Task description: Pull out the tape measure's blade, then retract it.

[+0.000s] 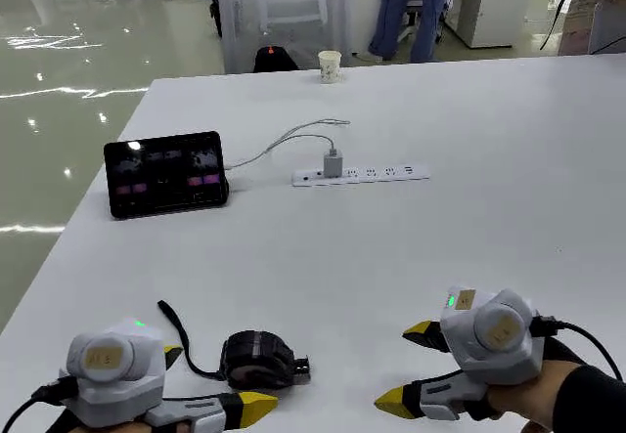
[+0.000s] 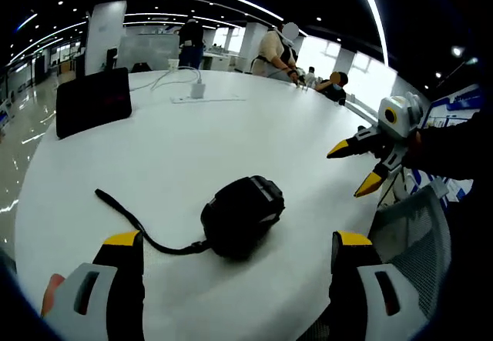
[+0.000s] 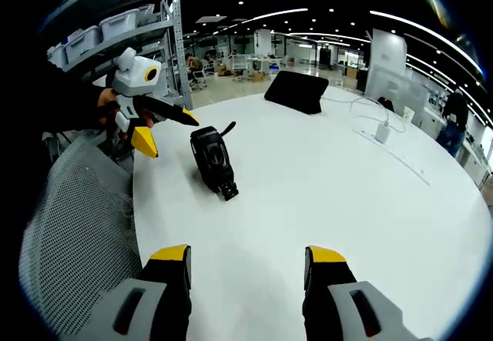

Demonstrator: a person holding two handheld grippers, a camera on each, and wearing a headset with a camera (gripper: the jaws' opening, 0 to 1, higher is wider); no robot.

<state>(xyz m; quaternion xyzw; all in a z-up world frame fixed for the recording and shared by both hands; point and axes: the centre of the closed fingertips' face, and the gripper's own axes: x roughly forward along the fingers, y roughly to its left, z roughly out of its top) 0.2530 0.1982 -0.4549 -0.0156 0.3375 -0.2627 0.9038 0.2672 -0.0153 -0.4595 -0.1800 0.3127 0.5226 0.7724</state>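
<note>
**Item: tape measure (image 1: 259, 358).** Black case, located at the lower centre-left of the head view, flat on the white table (image 1: 440, 238). The blade is judged fully wound in; only the hook end (image 1: 301, 365) is seen projecting at the case's right side. A black wrist strap (image 1: 181, 340) is trailed off to the upper left. The long axis is laid roughly left to right across the frame, hook end rightward.

**Item: left gripper (image 1: 215, 382).** Found at the lower left. Jaws are held wide apart, nothing gripped. In the left gripper view the case (image 2: 243, 214) is framed just ahead of and between the two yellow tips (image 2: 236, 239). This is the nearer tool.

**Item: right gripper (image 1: 406, 365).** Found at the lower right, apart from the case. Jaws are parted, nothing held. The hook end is turned toward it, so the case is best pinned by the left and the hook drawn rightward by the right.

**Sundries, upper half of the head view:** tablet (image 1: 166, 173), power strip (image 1: 360, 174), paper cup (image 1: 331, 65).
</note>
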